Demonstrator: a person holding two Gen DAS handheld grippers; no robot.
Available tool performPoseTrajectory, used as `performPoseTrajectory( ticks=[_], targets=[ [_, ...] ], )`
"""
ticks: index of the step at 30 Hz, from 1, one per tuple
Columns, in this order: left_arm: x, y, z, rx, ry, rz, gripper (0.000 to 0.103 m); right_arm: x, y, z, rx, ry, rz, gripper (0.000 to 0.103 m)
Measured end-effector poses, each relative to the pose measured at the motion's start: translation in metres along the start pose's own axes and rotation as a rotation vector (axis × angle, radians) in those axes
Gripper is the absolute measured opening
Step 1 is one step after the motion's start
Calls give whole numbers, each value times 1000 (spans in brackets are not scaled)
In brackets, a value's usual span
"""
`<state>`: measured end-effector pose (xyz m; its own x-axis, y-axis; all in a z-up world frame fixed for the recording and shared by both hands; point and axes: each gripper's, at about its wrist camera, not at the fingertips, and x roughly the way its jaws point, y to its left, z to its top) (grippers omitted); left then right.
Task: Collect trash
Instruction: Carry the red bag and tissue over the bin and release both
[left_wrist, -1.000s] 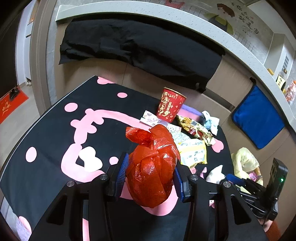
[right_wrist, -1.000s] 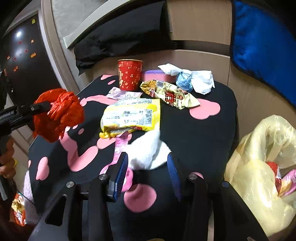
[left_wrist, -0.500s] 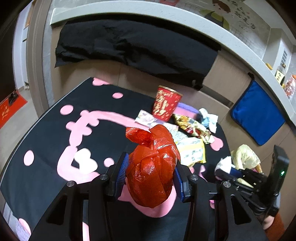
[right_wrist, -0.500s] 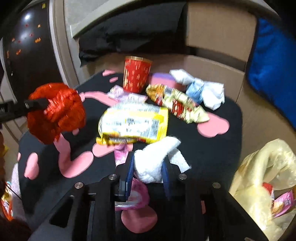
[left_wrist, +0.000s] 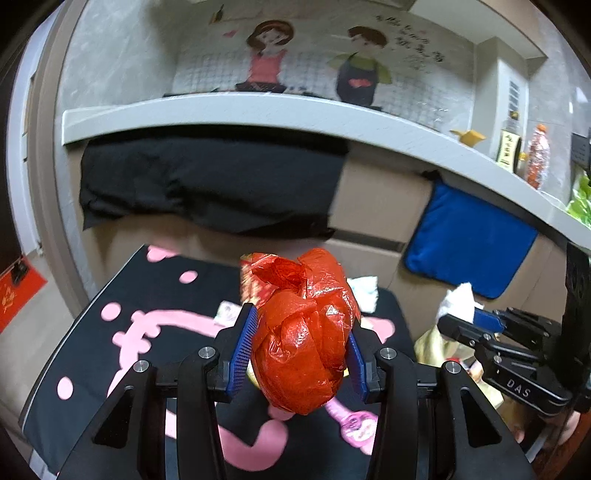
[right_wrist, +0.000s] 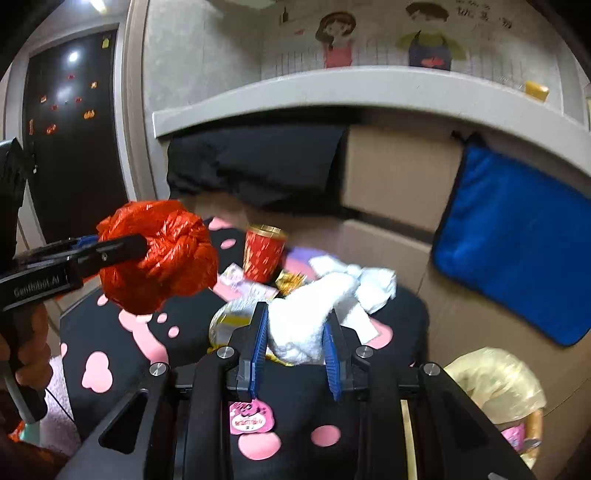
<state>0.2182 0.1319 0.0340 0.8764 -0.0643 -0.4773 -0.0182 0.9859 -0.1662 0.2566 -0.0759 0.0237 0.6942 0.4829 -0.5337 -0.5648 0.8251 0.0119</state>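
The left tongs (left_wrist: 301, 347) are clamped on a knotted red plastic bag (left_wrist: 304, 339): the blue ribbed pads press its two sides, standing about half apart because the bundle fills the gap. The bag hangs clear above the bench (left_wrist: 92, 354), which wears a black cloth with pink hearts and dots. In the right wrist view the same red bag (right_wrist: 159, 254) shows at the left, gripped by the left tongs, with a hand (right_wrist: 33, 347) on the handle below.

The right tongs (right_wrist: 295, 345) are clamped on a crumpled white tissue (right_wrist: 306, 317), narrower than the left pair; the tissue bulges up and out past the blue pads and is off the cloth. From the left wrist view the right tongs (left_wrist: 458, 325) appear at the right edge with the white wad (left_wrist: 456, 301) sticking up from their tips.

On the bench beyond lie a red paper cup (right_wrist: 264, 253) standing upright, a yellow wrapper (right_wrist: 231, 319), another white tissue (right_wrist: 373, 286) and a small pink packet (right_wrist: 251, 415). A pale yellow plastic bag (right_wrist: 495, 387) sits low at the right, off the bench, below a hanging blue cloth (right_wrist: 517, 243).
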Motion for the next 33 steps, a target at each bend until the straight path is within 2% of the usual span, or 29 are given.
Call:
performPoseTrajectory(
  ticks=[9,16,24,33],
  targets=[
    [3,-60,17,68,-33,-98,46,-48,-45,9,25,-102,-92,25],
    [22,-124,24,99,-24,-241,46,-85,-95,0,56,-141,-199,25],
    [64,-195,10,133,54,-376,46,-114,-152,-22,120,-140,-320,25],
    [135,-239,-23,163,224,-431,46,-113,-206,-61,227,-80,-370,25]
  ],
)
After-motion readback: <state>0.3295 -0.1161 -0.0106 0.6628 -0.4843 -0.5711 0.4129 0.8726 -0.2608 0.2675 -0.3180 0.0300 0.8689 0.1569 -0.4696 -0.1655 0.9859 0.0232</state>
